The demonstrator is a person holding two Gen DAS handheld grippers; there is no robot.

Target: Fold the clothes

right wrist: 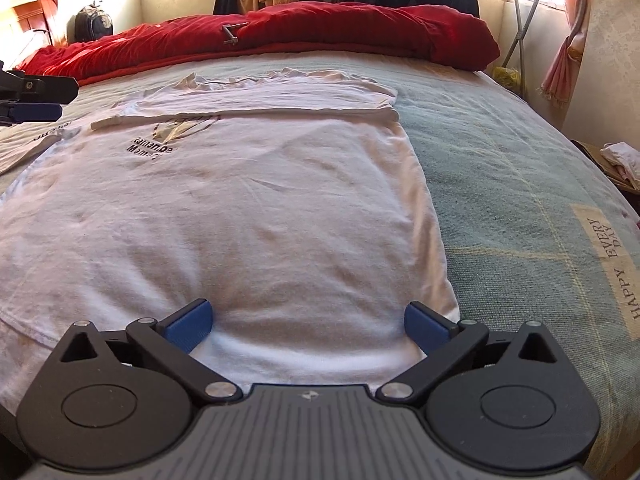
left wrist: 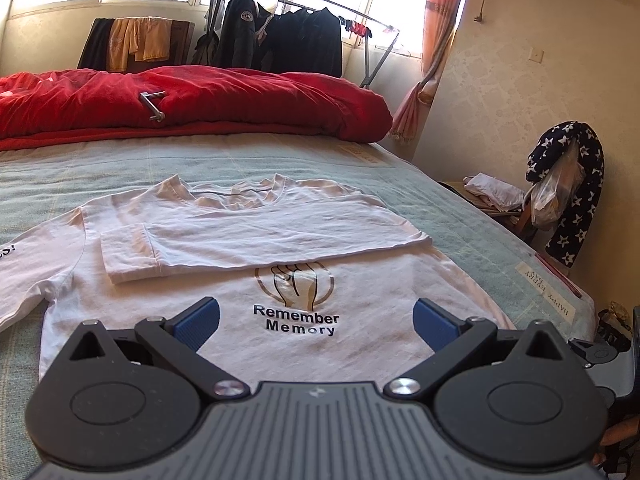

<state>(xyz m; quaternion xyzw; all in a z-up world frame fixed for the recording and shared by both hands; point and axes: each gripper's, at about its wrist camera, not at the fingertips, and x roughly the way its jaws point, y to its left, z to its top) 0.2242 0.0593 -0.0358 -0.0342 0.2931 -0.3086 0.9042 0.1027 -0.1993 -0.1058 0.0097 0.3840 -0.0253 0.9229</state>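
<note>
Beyond the white T-shirt, across the far end of the bed: a heaped red quilt with a small metal crank lying on it. Behind the quilt, a clothes rack hung with dark jackets under the windows. Right of the T-shirt, off the bed's edge, a star-patterned cloth draped over a chair. Nothing lying on the shirt itself.

Spread flat on the greenish bedcover, chest print up, right sleeve folded across the chest, left sleeve stretched out sideways. Left gripper spread wide, holding nothing, poised over the printed lettering. Right gripper also fully spread and empty, poised over the shirt's lower body near its right hem corner.
</note>
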